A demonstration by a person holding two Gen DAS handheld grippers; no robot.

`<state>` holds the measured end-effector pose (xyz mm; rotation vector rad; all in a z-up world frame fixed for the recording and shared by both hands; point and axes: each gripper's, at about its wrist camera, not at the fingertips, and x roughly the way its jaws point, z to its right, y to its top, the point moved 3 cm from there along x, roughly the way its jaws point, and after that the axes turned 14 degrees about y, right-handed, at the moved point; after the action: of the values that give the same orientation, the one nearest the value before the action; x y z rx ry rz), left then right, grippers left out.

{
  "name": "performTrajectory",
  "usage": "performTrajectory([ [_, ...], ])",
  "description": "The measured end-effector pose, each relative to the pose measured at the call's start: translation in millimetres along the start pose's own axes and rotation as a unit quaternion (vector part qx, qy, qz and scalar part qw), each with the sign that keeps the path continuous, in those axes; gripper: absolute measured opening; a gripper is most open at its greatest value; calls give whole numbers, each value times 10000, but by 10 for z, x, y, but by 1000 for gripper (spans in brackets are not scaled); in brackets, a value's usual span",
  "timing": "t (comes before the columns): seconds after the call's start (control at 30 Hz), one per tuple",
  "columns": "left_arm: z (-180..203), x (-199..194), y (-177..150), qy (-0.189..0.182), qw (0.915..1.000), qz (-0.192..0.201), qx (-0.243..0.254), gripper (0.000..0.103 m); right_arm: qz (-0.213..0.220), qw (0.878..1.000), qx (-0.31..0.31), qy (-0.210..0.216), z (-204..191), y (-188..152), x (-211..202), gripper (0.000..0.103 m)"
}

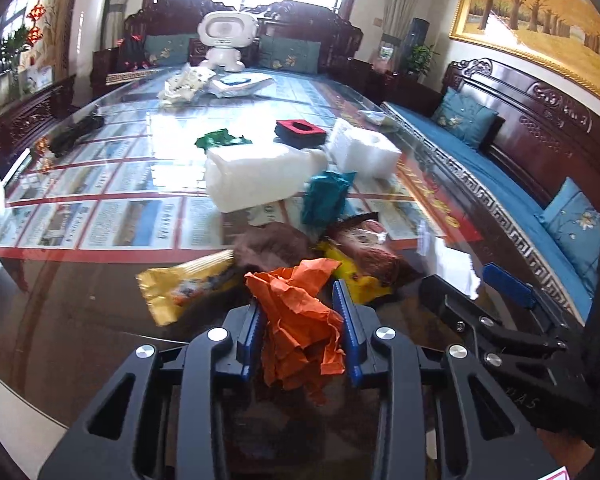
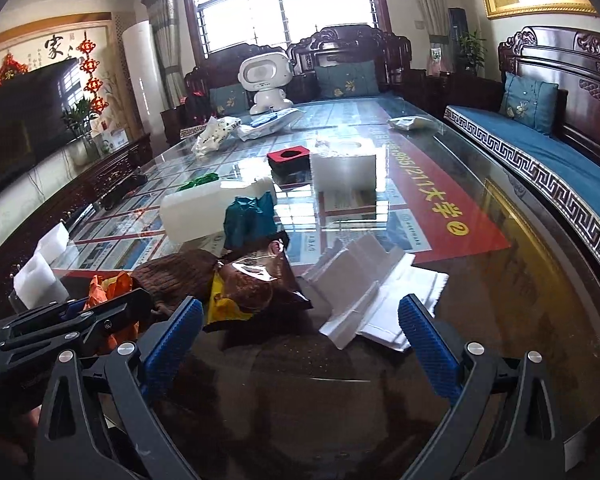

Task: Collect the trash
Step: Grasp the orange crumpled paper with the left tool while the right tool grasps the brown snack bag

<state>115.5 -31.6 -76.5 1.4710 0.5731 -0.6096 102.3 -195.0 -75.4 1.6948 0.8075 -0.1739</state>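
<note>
A crumpled orange paper (image 1: 298, 320) sits pinched between the blue pads of the left gripper (image 1: 300, 320), low over the near edge of the glass-topped table (image 1: 80, 312). Just beyond it lies a heap of trash: a yellow snack wrapper (image 1: 180, 284), a brown knitted cloth (image 1: 272, 244), a dark brown foil bag (image 2: 256, 284) and a teal crumpled bag (image 1: 326, 196). Farther back a white plastic jug (image 1: 256, 176) lies on its side near a white foam block (image 1: 362, 152) and a red-topped black box (image 1: 300, 130). Carved dark wooden sofas with blue cushions (image 1: 500, 184) ring the table. The right gripper (image 2: 300, 328) hovers with its jaws spread wide and empty, over the table edge near a white folded foam piece (image 2: 356, 280).
</note>
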Motion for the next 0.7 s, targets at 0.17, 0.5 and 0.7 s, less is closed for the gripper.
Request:
performTrajectory([
  [0.17,-174,116,46,162,9998,-80,-32,34,-225,9995,-24,217,-112,49,201,90],
  [0.5,-464,210,87,113,9997,-137,-194,34,-852,9958,-317,51,-223,124,639,88],
  [0.7,-494,214,94,55,9997,-137,-206,35,-1254,9918,-200,-172,-132,131,829,79],
])
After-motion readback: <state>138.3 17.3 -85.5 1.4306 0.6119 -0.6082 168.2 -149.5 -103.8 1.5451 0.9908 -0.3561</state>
